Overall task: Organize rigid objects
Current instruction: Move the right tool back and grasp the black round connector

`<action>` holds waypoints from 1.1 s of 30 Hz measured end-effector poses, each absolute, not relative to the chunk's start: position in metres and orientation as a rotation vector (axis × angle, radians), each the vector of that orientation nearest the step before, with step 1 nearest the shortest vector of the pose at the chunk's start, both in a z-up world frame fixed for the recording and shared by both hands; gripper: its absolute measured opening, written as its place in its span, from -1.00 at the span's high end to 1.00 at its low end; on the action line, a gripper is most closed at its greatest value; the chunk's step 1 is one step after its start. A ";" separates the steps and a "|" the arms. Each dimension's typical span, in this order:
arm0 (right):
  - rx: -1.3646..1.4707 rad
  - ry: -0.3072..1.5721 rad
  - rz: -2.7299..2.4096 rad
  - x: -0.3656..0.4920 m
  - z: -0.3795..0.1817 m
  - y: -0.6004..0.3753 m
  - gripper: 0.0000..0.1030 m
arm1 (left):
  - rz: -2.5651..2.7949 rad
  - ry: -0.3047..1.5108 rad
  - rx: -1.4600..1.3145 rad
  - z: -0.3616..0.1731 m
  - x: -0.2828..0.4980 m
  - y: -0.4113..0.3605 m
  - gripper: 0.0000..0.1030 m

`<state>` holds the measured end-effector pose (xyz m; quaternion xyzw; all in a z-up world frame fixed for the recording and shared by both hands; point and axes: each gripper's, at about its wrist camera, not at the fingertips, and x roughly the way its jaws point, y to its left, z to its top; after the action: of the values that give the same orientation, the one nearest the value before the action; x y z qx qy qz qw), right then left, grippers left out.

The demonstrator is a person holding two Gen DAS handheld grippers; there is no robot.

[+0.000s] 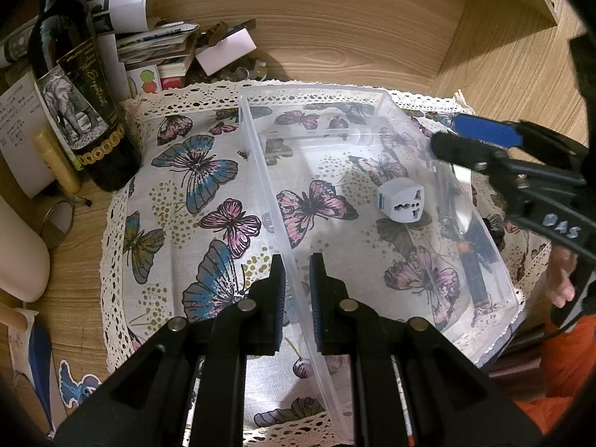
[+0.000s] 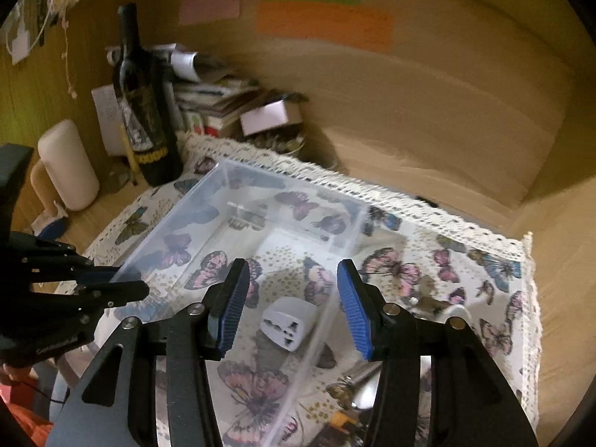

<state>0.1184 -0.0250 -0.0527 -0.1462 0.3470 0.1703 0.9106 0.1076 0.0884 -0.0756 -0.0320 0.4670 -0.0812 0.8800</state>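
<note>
One rigid item is already stowed: the white travel adapter (image 2: 288, 322) lies on the floor of the clear plastic bin (image 1: 372, 94), just ahead of and between the released jaws of the right gripper (image 2: 294, 309), which hold nothing. The left gripper (image 1: 298, 290) has its jaws nearly closed astride the bin's near long wall, apparently pinching it to steady the box (actual contact is hard to confirm through the clear plastic). More seems left to do: beyond the bin wall, right of and below the right jaws, several small objects lie on the butterfly cloth (image 2: 465, 279), too blurred to name.

For room, the bin's thin upright walls are the main edges to clear. The wine bottle (image 1: 80, 111) and paper stack (image 1: 156, 48) crowd the table ahead and left of the left jaws, while the cloth between is open.
</note>
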 end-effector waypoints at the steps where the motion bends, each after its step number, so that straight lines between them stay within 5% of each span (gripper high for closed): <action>1: -0.295 0.703 0.339 0.115 -0.050 -0.030 0.05 | -0.168 0.973 -0.066 -0.076 0.107 0.088 0.76; 33: -0.046 0.876 0.059 0.068 -0.111 -0.161 -0.02 | -0.155 0.976 -0.048 -0.076 0.107 0.088 0.76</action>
<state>0.0681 -0.1613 -0.1114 -0.0222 0.4242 0.0284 0.9049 0.1069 0.0876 -0.0763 -0.0229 0.4684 -0.0746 0.8801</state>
